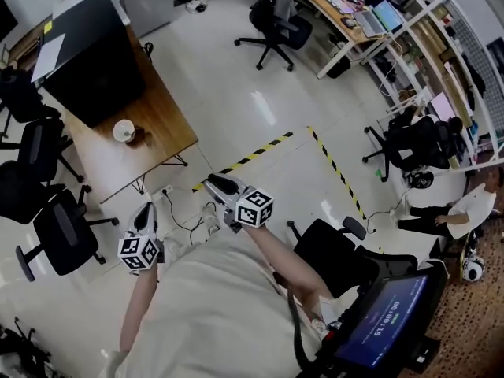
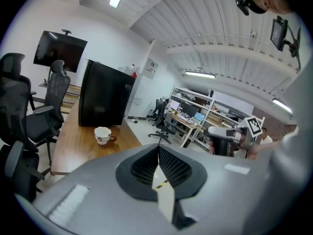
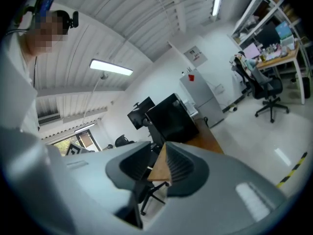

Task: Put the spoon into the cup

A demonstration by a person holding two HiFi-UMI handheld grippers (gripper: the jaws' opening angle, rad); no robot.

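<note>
Since each pair of jaws meets at the tips with nothing between, the left gripper and right gripper are empty. They point toward the wooden table, probably approaching. Well apart from them, the white cup stands there near a black box; I cannot make out a spoon.

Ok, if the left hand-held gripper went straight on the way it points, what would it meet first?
Most likely bare floor by the yellow-black tape, seen between its jaws. The left hand-held gripper aims just right of the table corner; the cup sits left of that line. Depth is unclear.
</note>
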